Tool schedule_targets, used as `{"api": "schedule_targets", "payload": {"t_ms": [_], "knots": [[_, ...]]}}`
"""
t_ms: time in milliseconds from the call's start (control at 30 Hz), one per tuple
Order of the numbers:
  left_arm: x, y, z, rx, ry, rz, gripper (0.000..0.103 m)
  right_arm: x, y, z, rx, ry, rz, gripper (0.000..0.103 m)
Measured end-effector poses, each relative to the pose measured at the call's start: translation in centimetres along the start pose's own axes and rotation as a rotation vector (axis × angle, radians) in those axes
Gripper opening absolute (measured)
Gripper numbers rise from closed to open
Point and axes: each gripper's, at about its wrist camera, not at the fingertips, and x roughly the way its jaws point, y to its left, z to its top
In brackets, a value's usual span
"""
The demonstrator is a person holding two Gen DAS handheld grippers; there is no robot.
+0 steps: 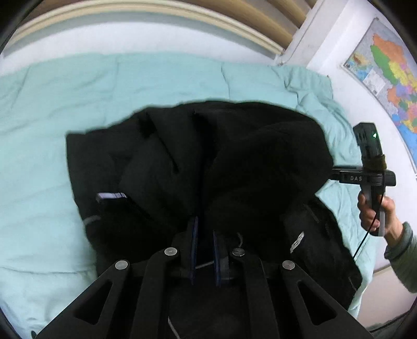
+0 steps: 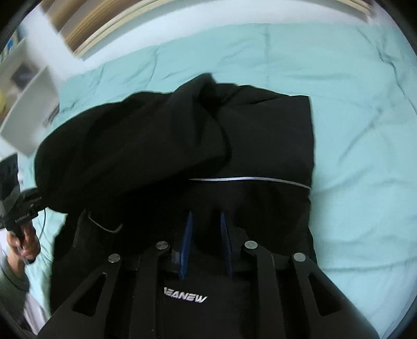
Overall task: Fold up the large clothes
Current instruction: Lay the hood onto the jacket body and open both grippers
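A large black jacket (image 1: pixel 182 161) lies crumpled on a light teal bedspread (image 1: pixel 52 109); it also shows in the right wrist view (image 2: pixel 260 135), with a thin white stripe and a white logo. My left gripper (image 1: pixel 204 229) is over the jacket's near edge, its blue pads a narrow gap apart with dark cloth between them. My right gripper (image 2: pixel 206 221) is likewise over the jacket with cloth between its narrowly parted pads. The right gripper's body (image 1: pixel 370 172) shows at the jacket's right side in the left wrist view, its fingers hidden under a raised fold.
The teal bedspread (image 2: pixel 351 130) extends on all sides of the jacket. A wooden headboard (image 1: pixel 156 13) runs along the back. A colourful wall map (image 1: pixel 385 65) hangs at the right. White shelves (image 2: pixel 28 86) stand at the left of the right wrist view.
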Motion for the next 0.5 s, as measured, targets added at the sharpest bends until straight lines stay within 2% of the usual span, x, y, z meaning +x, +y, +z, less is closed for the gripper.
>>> {"api": "schedule_targets", "payload": {"t_ms": [133,200,267,400,500], "knots": [[-3.6,-0.8,2.9,0.041,-0.076,-0.011,0.012,-2.6,0.4,1.2,0.044,-0.063,0.059,0.028],[-5.3,-1.1,4.6,0.052,-0.123,-0.056,0.012,-3.8,1.7,2.7,0.032,-0.092,0.077,0.033],[-6.4,-1.5,6.4,0.07,-0.174,-0.066,0.012,-4.5,3.2,4.1,0.007,-0.119,0.1,0.039],[-5.6,-1.4,10.2,0.039,-0.212,-0.06,0.014,-4.6,6.7,7.1,-0.036,-0.16,0.07,0.041],[-2.1,-0.5,11.4,0.003,-0.154,-0.049,0.014,-3.1,8.9,8.2,-0.029,-0.139,0.077,0.041]]}}
